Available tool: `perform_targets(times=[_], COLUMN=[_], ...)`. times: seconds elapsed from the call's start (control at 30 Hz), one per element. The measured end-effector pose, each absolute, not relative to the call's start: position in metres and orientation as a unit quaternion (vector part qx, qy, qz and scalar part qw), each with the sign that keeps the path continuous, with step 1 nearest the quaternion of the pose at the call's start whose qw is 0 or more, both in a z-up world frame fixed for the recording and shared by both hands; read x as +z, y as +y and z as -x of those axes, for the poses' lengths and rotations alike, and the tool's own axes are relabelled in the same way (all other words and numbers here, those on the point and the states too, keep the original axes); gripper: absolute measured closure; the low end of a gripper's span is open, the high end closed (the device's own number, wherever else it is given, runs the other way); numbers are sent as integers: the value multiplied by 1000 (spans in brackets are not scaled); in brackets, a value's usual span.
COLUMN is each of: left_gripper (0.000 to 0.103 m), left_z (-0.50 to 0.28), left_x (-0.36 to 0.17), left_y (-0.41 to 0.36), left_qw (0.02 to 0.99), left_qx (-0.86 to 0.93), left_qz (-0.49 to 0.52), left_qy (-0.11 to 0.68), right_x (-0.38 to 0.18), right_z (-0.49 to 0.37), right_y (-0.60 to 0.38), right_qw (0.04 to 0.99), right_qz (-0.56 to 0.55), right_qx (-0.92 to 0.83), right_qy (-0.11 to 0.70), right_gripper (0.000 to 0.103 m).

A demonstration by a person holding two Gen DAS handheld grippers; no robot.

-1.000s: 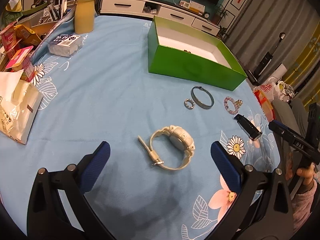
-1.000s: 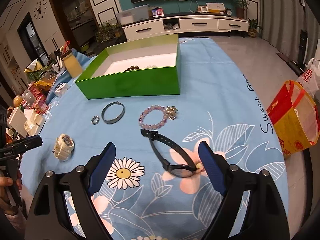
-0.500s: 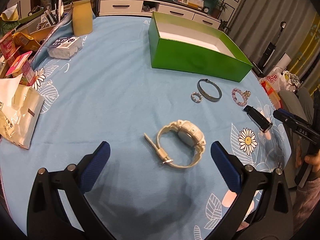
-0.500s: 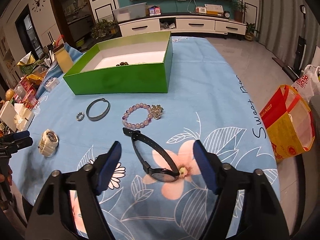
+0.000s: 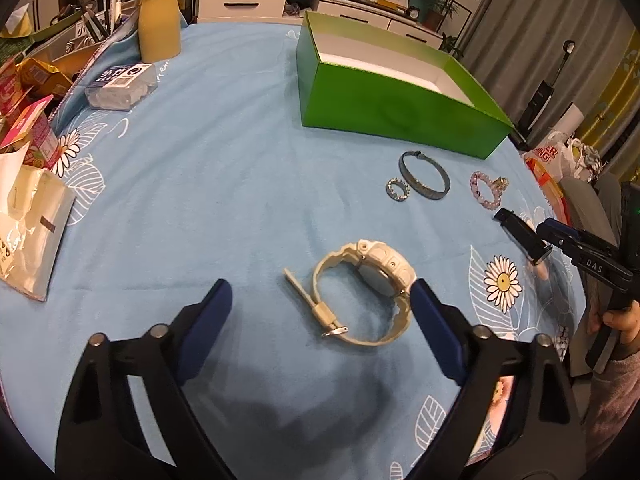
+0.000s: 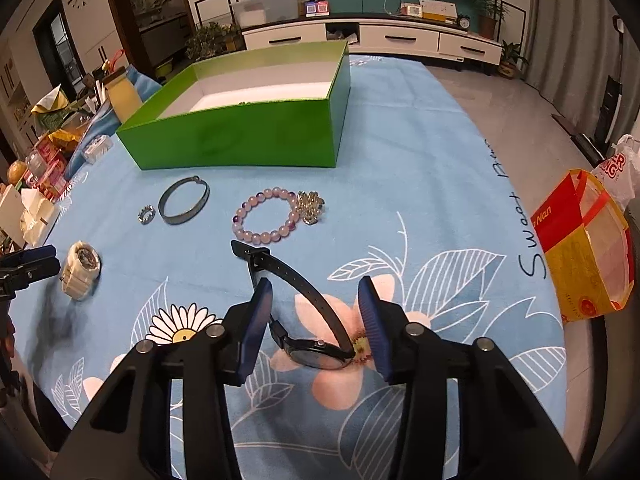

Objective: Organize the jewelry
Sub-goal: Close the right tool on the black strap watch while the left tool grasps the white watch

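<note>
A white watch (image 5: 360, 292) lies on the blue flowered tablecloth between the fingers of my left gripper (image 5: 320, 304). Its jaws are closing, and the pads stand just off the watch. My right gripper (image 6: 316, 296) straddles a black watch (image 6: 304, 320); its jaws are closing too, with small gaps left on both sides. Beyond lie a pink bead bracelet (image 6: 266, 218), a dark bangle (image 6: 184, 202) and a small ring (image 6: 146, 214). Behind them stands an open green box (image 6: 240, 136) with some pieces inside.
A yellow bottle (image 5: 158, 26), a clear plastic box (image 5: 120, 84), snack packets (image 5: 28, 128) and a white bag (image 5: 28, 220) crowd the table's left side. A red and yellow bag (image 6: 584, 240) stands on the floor past the right edge.
My right gripper has sunk over the black watch and its jaws have narrowed a lot. The left gripper's jaws have narrowed slightly around the white watch.
</note>
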State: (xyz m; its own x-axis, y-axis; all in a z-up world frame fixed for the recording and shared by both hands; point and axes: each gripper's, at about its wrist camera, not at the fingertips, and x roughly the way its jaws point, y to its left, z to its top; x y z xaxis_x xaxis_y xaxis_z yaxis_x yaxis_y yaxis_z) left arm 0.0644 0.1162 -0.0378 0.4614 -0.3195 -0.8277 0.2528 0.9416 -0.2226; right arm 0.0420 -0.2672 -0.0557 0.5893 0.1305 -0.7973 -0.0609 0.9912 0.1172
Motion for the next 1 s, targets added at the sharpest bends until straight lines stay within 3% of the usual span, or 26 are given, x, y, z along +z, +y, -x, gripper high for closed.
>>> perform_targets(times=[0.23,0.37,0.53,0.6,0.77,1.0], left_gripper=[25,49,53,57,80,85], left_z=[-74,-79,-82,-84,-87,-86], left_x=[-40,-48,-54,-54,-56,-57], left_y=[112,107,100,100,104,101], left_qw=[849,833,825,823,822,826], left_qx=[-174,-189,-191,-194,-193,-196], left_qz=[34,43,35,39,49,43], left_qy=[497,519,531,533,533,527], right_x=[-63,-67,-72,-72,-77,-72], right_z=[-54,-59,-64,-64,-65,-64], right_y=[-260,-256,-246,-244,-241,-236], right_qw=[884,879,872,871,869,875], right_qz=[-20,-10,21,30,35,26], right_qx=[67,75,83,83,85,89], right_qy=[462,471,482,483,487,476], right_gripper=[64,67,74,83,88,99])
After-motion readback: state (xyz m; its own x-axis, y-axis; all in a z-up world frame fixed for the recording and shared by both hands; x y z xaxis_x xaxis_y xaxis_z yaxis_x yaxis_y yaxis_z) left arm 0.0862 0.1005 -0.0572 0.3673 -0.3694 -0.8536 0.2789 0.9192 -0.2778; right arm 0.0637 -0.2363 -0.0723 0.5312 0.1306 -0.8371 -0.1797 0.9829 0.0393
